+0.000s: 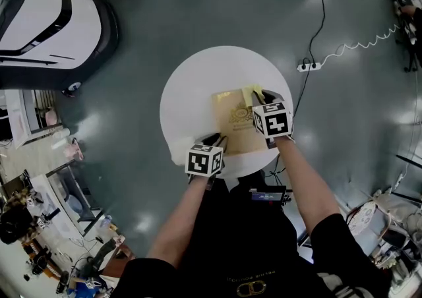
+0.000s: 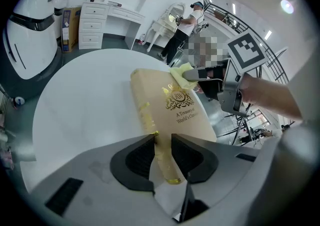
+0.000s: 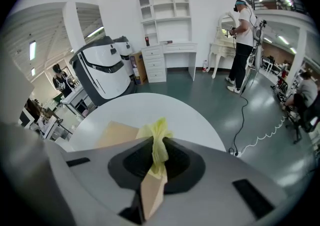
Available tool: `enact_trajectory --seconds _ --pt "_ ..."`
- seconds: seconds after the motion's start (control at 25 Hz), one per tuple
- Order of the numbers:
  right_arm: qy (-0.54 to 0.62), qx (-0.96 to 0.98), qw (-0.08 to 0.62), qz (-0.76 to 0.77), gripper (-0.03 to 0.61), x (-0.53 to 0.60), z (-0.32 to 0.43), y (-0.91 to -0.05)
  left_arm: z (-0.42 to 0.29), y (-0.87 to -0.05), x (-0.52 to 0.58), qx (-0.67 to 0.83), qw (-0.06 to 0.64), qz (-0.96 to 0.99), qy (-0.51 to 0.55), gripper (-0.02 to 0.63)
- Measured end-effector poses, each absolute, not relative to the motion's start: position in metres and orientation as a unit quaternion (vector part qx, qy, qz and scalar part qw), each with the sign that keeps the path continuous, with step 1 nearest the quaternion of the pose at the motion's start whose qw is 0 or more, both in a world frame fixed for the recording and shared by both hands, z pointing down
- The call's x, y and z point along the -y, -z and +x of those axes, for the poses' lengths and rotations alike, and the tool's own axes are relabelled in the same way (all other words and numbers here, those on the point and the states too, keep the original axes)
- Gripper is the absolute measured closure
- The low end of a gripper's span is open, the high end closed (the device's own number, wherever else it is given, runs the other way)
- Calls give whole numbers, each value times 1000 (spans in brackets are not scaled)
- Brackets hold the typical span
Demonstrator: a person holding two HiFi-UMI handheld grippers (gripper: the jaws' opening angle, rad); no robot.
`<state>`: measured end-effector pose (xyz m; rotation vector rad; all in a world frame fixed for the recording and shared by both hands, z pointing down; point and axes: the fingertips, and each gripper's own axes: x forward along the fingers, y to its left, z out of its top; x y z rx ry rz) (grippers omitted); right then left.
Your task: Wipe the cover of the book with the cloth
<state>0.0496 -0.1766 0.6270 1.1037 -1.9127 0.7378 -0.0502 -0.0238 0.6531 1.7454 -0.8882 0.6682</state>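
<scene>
A tan book (image 1: pixel 237 125) with a gold emblem lies on the round white table (image 1: pixel 191 92). My left gripper (image 1: pixel 216 140) is at the book's near left corner. In the left gripper view the jaws (image 2: pixel 162 142) are shut on the spine edge of the book (image 2: pixel 175 105). My right gripper (image 1: pixel 264 97) sits at the book's far right corner, shut on a yellow cloth (image 1: pixel 252 94). In the right gripper view the cloth (image 3: pixel 157 130) bunches up between the jaws (image 3: pixel 160 142), over the book (image 3: pixel 112 135). The left gripper view shows the cloth (image 2: pixel 181 76) resting on the cover's far corner.
A large white machine (image 1: pixel 46 20) stands on the floor at the far left. A power strip (image 1: pixel 308 66) with cables lies on the floor right of the table. In the right gripper view a person (image 3: pixel 244 30) stands far off by white furniture (image 3: pixel 167 55).
</scene>
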Motion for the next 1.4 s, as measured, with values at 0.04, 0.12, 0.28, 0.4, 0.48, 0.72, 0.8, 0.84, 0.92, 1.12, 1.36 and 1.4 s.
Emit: enact_trajectory --seconds 0.04,0.12,0.28,0.4,0.48,0.72,0.8,0.84,0.92,1.12,1.36,1.4 --pt "-291 753 396 438 488 177 53 -627 -50 -653 24 369 511 725 -278 508" --pt "-293 749 396 443 488 178 60 -627 -50 -653 24 369 511 725 -278 508" --pt "-296 743 396 452 488 179 71 -628 -50 -653 24 370 510 725 -279 508" --pt "-299 739 395 457 488 179 79 -629 -49 -653 24 370 509 725 -278 508" --pt "-301 736 394 461 488 179 83 -629 -47 -653 23 371 508 726 -277 508" --pt "-313 731 387 467 488 179 86 -629 -46 -653 23 372 507 726 -280 508" --pt "-317 732 381 468 488 180 84 -627 -47 -654 24 372 506 726 -281 508" --pt "-318 733 378 468 488 180 83 -625 -47 -654 24 372 506 726 -282 508" --pt "-318 738 370 467 488 181 79 -619 -47 -654 23 372 505 725 -283 508" --pt "-317 757 345 455 488 183 56 -603 -46 -654 23 373 505 725 -283 508" --pt "-325 787 327 411 488 170 11 -594 -43 -654 24 373 506 725 -282 508" --pt "-326 791 326 403 488 166 4 -594 -43 -653 24 372 506 725 -282 508"
